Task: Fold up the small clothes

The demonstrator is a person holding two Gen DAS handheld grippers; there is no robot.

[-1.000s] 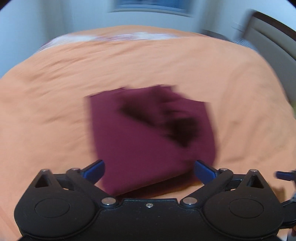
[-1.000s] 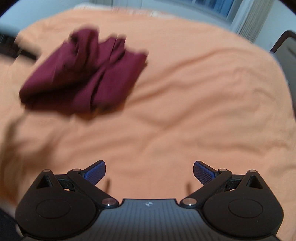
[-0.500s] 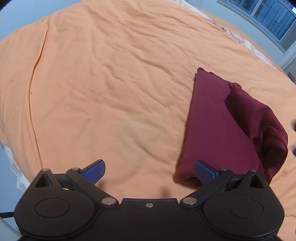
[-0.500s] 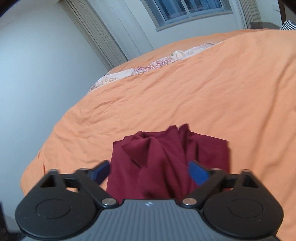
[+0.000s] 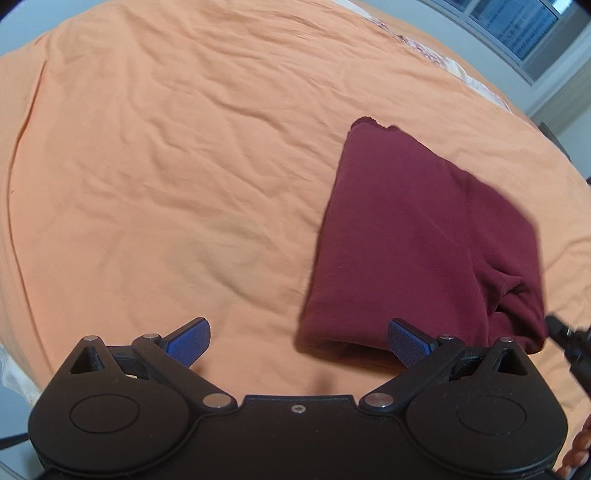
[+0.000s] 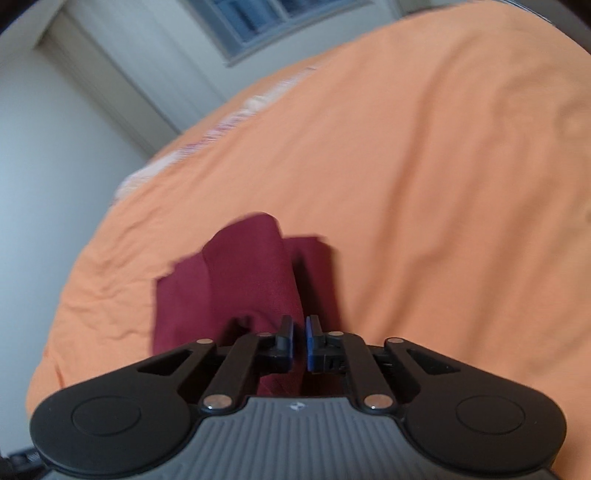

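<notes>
A folded maroon garment (image 5: 417, 236) lies on the orange bedspread (image 5: 166, 166). My left gripper (image 5: 299, 341) is open just short of the garment's near left corner, and its right fingertip (image 5: 408, 341) overlaps the near edge. In the right wrist view the same garment (image 6: 240, 280) runs up from under my right gripper (image 6: 299, 339), whose blue pads are pressed almost together on a fold of the cloth. That gripper's black tip (image 5: 561, 332) shows in the left wrist view at the garment's near right corner.
The orange bedspread (image 6: 424, 184) covers the whole bed, with wide bare cloth left of the garment. A patterned sheet edge (image 6: 207, 144) shows at the far side, and a window (image 6: 258, 22) and wall stand behind it.
My right gripper went from open over the garment to shut on its near fold. The garment now lies flatter. My left gripper stayed open and shifted slightly.
</notes>
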